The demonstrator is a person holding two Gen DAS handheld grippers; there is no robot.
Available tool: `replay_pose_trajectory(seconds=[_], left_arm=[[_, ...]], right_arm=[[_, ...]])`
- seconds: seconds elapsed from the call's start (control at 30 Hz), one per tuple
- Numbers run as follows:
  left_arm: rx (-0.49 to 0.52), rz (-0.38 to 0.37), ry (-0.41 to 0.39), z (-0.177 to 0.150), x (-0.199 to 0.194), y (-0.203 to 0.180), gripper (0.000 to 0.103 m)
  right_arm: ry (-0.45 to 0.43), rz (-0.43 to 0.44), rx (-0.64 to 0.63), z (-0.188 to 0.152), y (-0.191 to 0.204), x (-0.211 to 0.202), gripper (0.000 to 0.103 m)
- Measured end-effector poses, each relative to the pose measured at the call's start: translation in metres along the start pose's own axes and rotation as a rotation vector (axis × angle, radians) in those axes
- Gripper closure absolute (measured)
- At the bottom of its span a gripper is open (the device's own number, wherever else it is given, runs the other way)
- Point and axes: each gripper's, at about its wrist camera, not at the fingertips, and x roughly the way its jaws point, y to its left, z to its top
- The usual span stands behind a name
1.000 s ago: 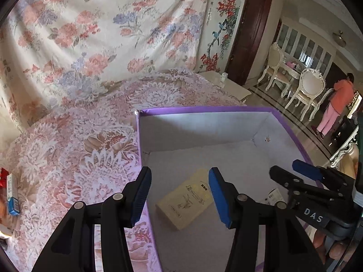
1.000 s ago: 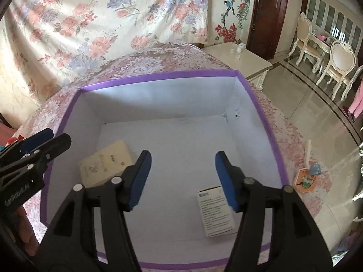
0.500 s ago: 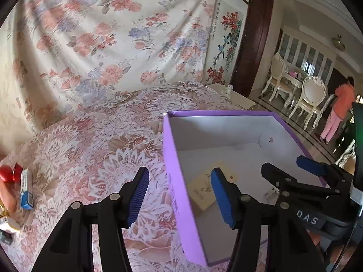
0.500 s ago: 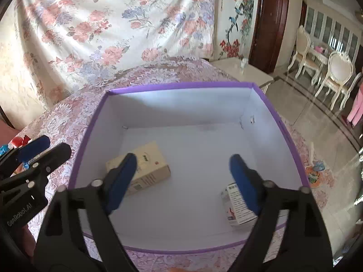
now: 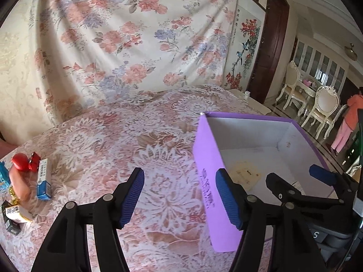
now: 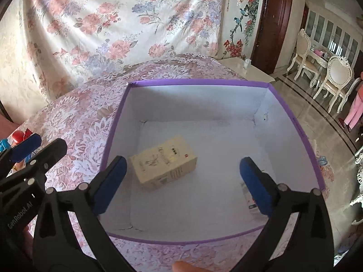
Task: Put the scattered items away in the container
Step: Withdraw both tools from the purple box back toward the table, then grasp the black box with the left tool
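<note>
Our left wrist view low over the bench [image 5: 140,140], facing the floral curtain [image 5: 127,45], purple box [image 5: 211,172] close at right, our right wrist view looking steeply down into the purple box [image 6: 199,82], both sharing the cream carton [image 6: 164,161] [image 5: 246,174] inside.

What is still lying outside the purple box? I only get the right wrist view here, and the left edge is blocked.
Observer: A small pile sits at the far left of the bedspread: a blue and white carton, a red toy and a dark little box.
Operator: Is the left gripper carrying anything?
Observer: No. The left gripper is open and empty, over the bedspread beside the purple box.
Operator: And the right one?
Observer: The right gripper is open too, above the box, where a cream carton lies on the floor.
</note>
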Motion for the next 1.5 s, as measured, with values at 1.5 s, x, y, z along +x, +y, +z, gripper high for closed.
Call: replay_pose_trajectory(seconds=[1.5], left_arm=[[-0.397, 0.403, -0.084, -0.125, -0.118, 0.277, 0.025]], right_arm=[[0.028, 0.448, -0.283, -0.073, 0.281, -0.002, 0.003]])
